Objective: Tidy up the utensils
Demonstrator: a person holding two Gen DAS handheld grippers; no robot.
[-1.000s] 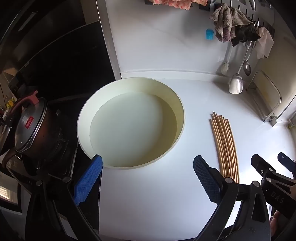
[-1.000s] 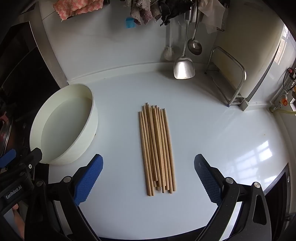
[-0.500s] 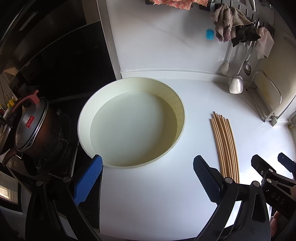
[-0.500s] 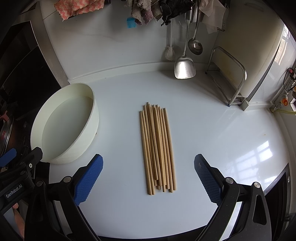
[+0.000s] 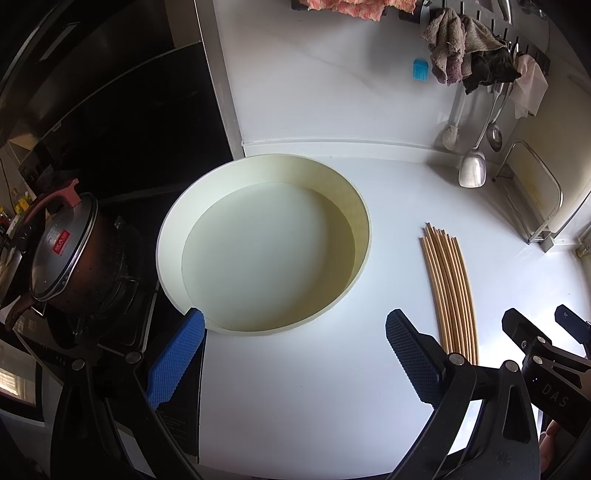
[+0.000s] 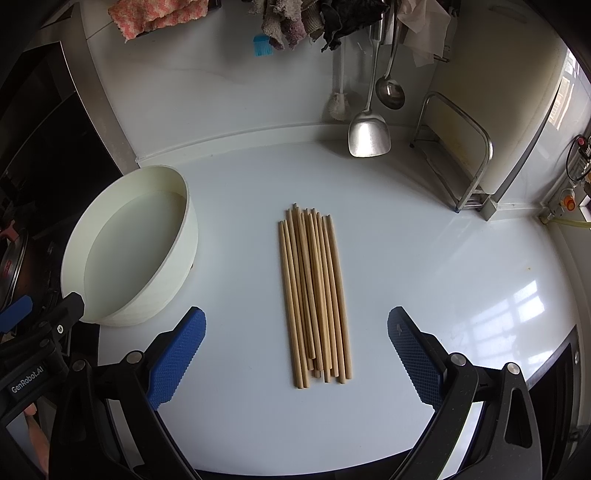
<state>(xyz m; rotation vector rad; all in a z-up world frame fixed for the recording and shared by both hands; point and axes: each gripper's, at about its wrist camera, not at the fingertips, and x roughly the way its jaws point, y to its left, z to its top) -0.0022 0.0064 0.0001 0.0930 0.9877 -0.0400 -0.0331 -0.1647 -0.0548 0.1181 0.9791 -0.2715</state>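
Observation:
Several wooden chopsticks (image 6: 314, 291) lie side by side in a bundle on the white counter, pointing away from me. My right gripper (image 6: 293, 354) is open and empty, hovering just in front of their near ends. The bundle also shows in the left wrist view (image 5: 450, 291), right of a round cream basin (image 5: 166, 236). My left gripper (image 5: 293, 354) is open and empty, above the counter at the basin's near rim. The basin also shows in the right wrist view (image 6: 186, 225), left of the chopsticks.
A stove with a lidded dark pot (image 5: 62, 254) is at the left. A metal spatula (image 6: 369, 136), a ladle (image 6: 389, 90) and cloths (image 6: 159, 14) hang on the back wall. A metal rack (image 6: 461, 155) holding a board stands at the back right.
Both views have shifted slightly; the grippers have barely moved and stay open. The chopsticks and basin have not moved.

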